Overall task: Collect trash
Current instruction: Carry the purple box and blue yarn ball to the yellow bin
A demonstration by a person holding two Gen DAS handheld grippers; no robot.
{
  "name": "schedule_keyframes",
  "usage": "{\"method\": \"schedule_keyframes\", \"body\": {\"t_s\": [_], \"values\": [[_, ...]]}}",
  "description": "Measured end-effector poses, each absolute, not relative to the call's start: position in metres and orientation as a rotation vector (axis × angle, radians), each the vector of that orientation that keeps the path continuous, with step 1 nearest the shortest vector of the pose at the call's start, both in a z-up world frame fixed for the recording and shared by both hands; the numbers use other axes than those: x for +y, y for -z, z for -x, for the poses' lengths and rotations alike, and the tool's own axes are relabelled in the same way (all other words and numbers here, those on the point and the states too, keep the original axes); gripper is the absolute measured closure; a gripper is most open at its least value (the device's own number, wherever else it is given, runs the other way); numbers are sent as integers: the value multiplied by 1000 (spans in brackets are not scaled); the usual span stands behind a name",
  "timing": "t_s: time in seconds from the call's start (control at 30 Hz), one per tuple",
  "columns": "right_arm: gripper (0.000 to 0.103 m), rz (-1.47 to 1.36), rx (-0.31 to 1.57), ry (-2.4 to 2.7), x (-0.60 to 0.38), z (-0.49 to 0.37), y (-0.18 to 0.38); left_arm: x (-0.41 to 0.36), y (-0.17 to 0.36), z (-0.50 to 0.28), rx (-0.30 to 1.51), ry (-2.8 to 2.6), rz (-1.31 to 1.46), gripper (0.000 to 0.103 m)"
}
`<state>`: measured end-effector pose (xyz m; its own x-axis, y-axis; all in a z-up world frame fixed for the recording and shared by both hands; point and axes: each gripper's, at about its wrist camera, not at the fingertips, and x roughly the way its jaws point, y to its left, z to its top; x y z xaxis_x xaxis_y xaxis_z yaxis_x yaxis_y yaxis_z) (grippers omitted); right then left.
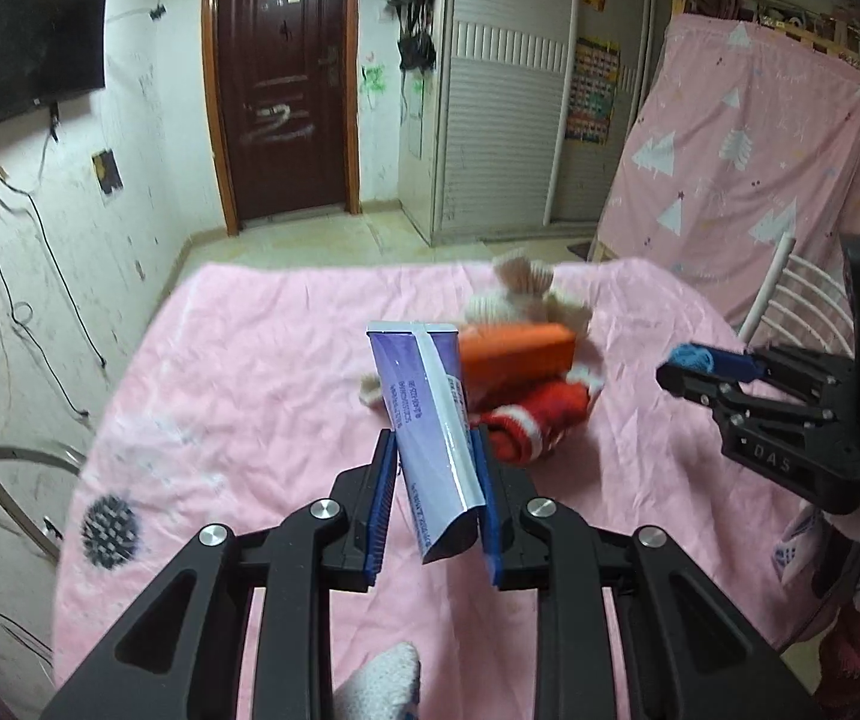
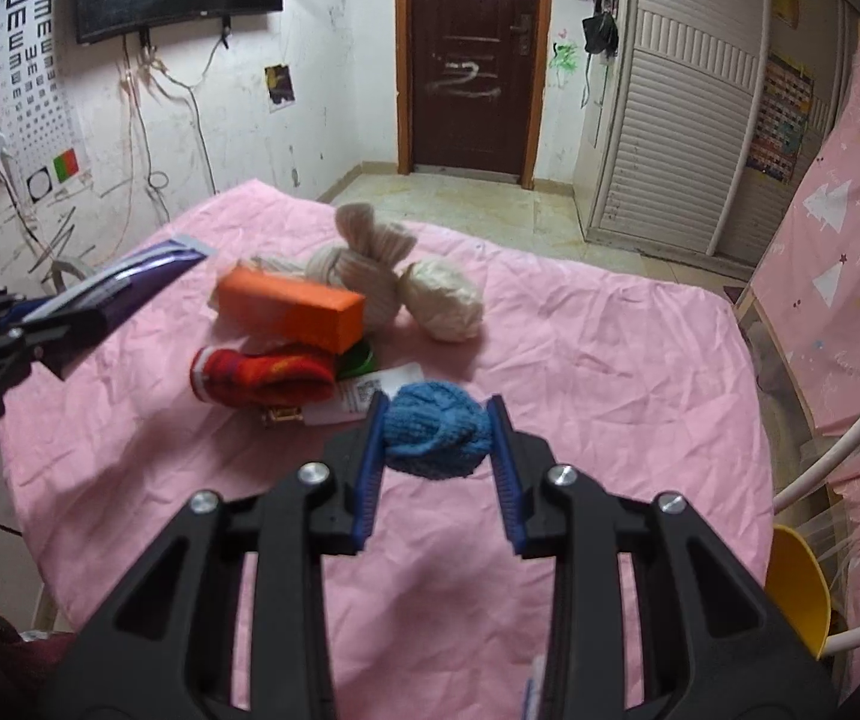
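Lower centre of the left-wrist view: left gripper, jaws nearly closed on a glossy purple-and-white tube, lifted clear for collection; lower centre of the right-wrist view: right gripper, jaws narrowed onto a soft blue knitted ball; orange cardboard box, red sock and cream yarn bundles remain mid-frame on the wrinkled pink sheet.

On the bedsheet, the carton rests atop the rolled sock; knit bundles lie at its twelve o'clock
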<state>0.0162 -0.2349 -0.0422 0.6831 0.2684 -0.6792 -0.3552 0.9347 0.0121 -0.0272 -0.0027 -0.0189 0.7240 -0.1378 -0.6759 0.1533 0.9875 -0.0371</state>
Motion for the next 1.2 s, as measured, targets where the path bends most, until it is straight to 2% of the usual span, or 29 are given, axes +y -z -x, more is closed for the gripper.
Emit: {"method": "schedule_keyframes", "body": {"t_s": [0.23, 0.63, 1.2], "values": [[72, 64, 685, -302, -269, -8, 30, -23, -11, 30, 680, 181, -52, 88], [72, -88, 641, -153, -365, 8, 34, -114, -25, 18, 660, 320, -123, 87], [72, -212, 654, 82, -487, 39, 69, -266, -5, 7, 729, 600, -151, 87]]}}
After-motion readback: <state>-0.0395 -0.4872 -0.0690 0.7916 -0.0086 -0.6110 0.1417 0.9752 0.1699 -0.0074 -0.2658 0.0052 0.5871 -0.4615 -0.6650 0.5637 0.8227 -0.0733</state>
